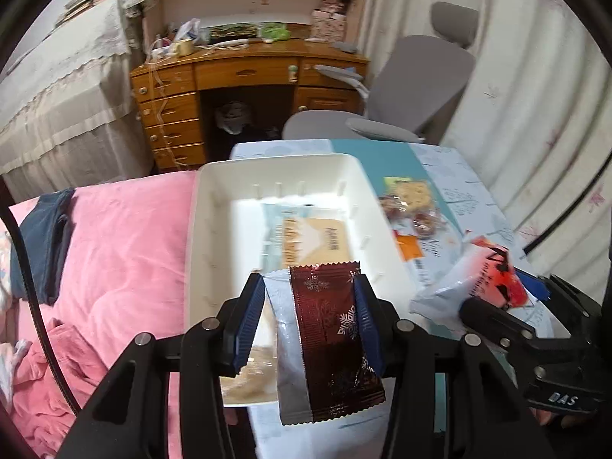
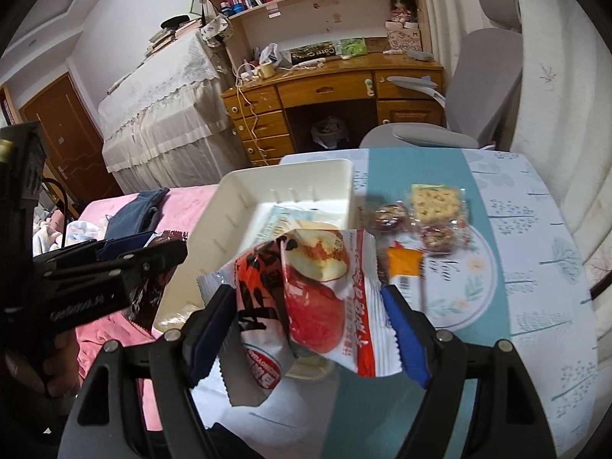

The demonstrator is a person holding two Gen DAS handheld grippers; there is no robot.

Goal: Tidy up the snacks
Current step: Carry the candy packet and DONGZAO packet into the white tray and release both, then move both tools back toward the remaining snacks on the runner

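My left gripper (image 1: 309, 283) is shut on a dark red foil packet with snowflakes (image 1: 329, 325), which hangs over the near end of a white bin (image 1: 275, 160). A pale packet (image 1: 306, 237) lies inside the bin. My right gripper (image 2: 306, 294) is shut on a red-and-white bread packet (image 2: 317, 290), held above the table just right of the bin (image 2: 287, 170). Each view shows the other gripper: the right one (image 1: 497, 306) with its bread packet (image 1: 489, 271), and the left one (image 2: 153, 256) with its dark red packet (image 2: 153, 290).
On the teal patterned tablecloth (image 2: 516, 229) lie a cracker packet (image 2: 436, 201), two round red-wrapped sweets (image 2: 386, 214) and an orange packet (image 2: 403, 264). Pink bedding (image 1: 114, 248) lies left of the bin. A grey chair (image 1: 413, 88) and a wooden desk (image 1: 248, 72) stand behind.
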